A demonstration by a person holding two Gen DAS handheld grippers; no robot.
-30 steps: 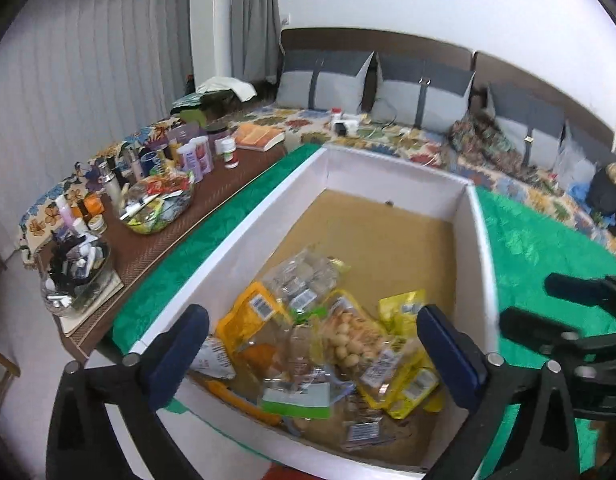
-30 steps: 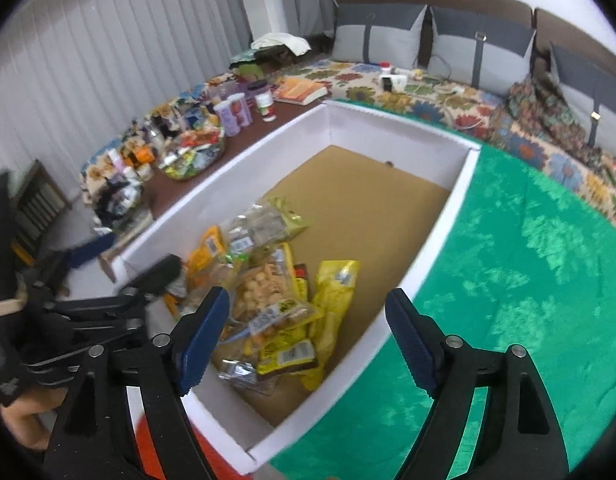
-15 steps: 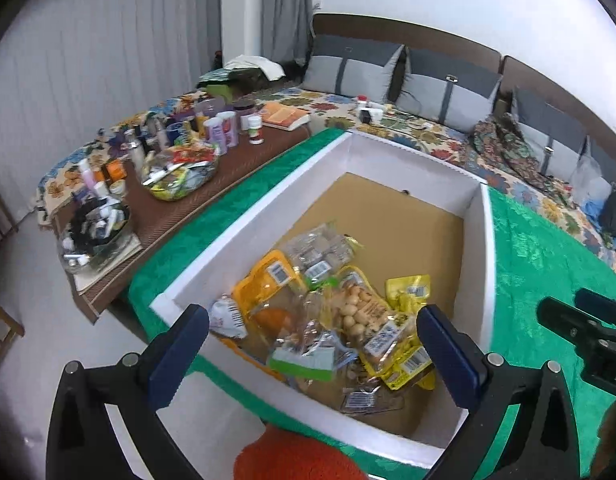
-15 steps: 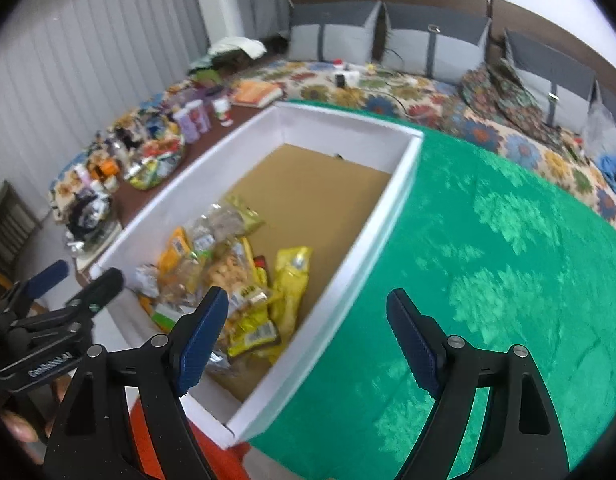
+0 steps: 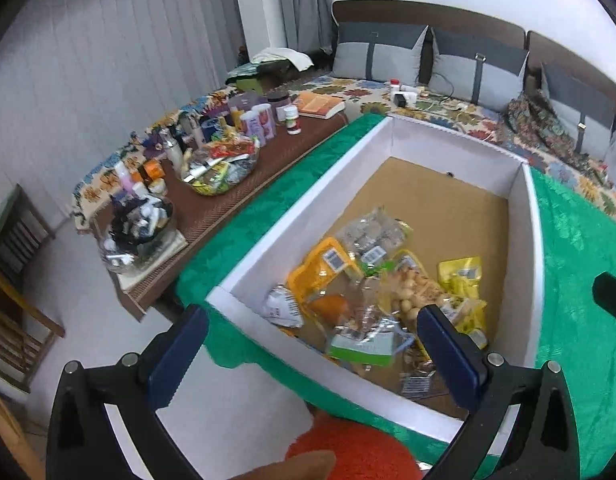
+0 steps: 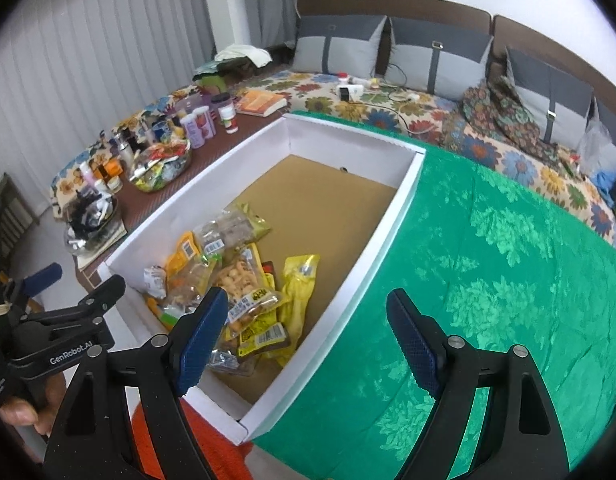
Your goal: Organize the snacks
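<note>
Left wrist: my left gripper (image 5: pixel 312 344) is hanging with fingers wide apart, gripping nothing, above the near end of the white box (image 5: pixel 291 216) | snack packets (image 5: pixel 372 280) are lying heaped in that end | Right wrist: my right gripper (image 6: pixel 308 336) is gaping empty over the box's right wall (image 6: pixel 388 240), green cloth (image 6: pixel 508 280) beside it.

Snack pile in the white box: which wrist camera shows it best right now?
The right wrist view. The snack pile lies mostly in full sight inside the box, with only its near end behind the right gripper. In the left wrist view the pile sits nearer, but one finger hides its right part.
</note>
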